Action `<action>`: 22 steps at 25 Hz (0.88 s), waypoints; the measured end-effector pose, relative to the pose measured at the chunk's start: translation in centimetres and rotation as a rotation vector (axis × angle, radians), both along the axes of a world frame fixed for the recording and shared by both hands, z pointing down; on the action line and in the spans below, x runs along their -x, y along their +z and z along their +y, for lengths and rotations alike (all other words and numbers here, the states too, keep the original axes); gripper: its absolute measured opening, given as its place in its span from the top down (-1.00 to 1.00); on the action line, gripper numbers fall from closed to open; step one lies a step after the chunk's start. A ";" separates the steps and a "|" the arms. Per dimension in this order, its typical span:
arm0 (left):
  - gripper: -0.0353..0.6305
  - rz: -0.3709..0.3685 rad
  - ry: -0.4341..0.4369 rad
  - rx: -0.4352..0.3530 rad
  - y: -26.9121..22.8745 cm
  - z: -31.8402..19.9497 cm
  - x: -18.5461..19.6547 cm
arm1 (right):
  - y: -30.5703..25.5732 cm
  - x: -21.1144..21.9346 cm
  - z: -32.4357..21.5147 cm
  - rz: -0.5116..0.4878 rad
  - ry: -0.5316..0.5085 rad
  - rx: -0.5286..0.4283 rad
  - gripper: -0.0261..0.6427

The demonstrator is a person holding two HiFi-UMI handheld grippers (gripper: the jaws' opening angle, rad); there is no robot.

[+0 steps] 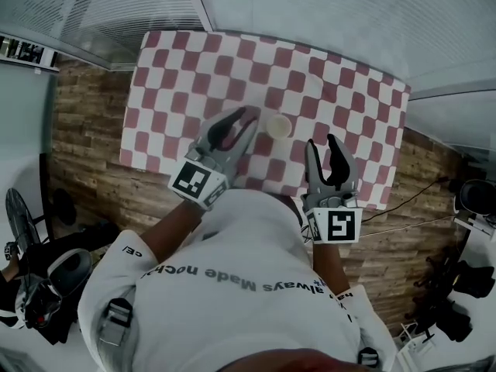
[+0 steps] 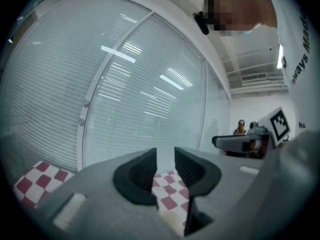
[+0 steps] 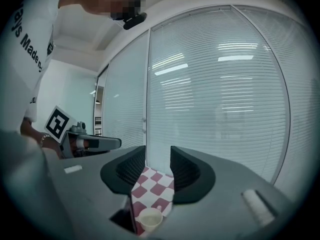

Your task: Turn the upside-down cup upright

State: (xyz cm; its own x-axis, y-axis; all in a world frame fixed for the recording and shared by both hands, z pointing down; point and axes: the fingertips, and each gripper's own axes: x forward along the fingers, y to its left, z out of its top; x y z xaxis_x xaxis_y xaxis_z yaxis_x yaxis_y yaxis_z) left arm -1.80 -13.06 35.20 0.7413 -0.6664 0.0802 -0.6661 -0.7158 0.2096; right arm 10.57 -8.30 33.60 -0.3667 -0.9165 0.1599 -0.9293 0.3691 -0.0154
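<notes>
Right, the big checked surface (image 1: 178, 68) fills the upper half of the head view, red and white squares running away towards 12 o'clock. Both tools hover over its near edge.

The left tongs (image 1: 249, 118) point out towards 1 o'clock. Their jaws are drawn together to a thin slit with nothing in them, only tablecloth showing through in the left gripper view. The right tongs (image 1: 323, 141) point at 12 o'clock, jaws parted just a crack and likewise empty.

And there's the cup (image 1: 278, 125), small and cream, standing on end near the middle of the surface, so from above it shows as a plain round with its long axis straight up. It sits just off the left tips at about 3 o'clock, very close. From the right tips it lies near, at roughly 10 o'clock. So the left hand is the nearer one, I'd say.

In the right gripper view the cup sits low at 6 o'clock, beneath the gap between the jaws. Whether that pale ring on top is the base or the mouth is hard to call at this size.

Either pair would need to spread well wider to take the cup.
</notes>
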 end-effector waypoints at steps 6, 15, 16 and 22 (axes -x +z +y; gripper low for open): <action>0.56 -0.004 0.033 0.031 2.8 0.3 -0.8 | 2.7 0.4 0.5 0.030 -0.026 0.027 0.35; 0.56 -0.028 0.041 0.080 7.3 0.5 -1.0 | 7.7 0.9 0.8 0.042 -0.060 0.068 0.26; 0.56 -0.035 0.042 0.083 7.8 0.5 -0.9 | 8.5 0.9 0.8 0.050 -0.066 0.080 0.24; 0.56 -0.069 0.040 0.107 11.6 0.1 -1.1 | 13.7 1.0 0.3 0.071 -0.105 0.136 0.07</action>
State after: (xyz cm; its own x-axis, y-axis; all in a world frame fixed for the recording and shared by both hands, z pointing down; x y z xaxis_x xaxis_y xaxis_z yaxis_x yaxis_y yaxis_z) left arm -0.67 -12.97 46.81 0.7576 -0.6210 0.2013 -0.6528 -0.7184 0.2406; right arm 9.58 -7.98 47.27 -0.4429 -0.8418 0.3085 -0.8861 0.4635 -0.0075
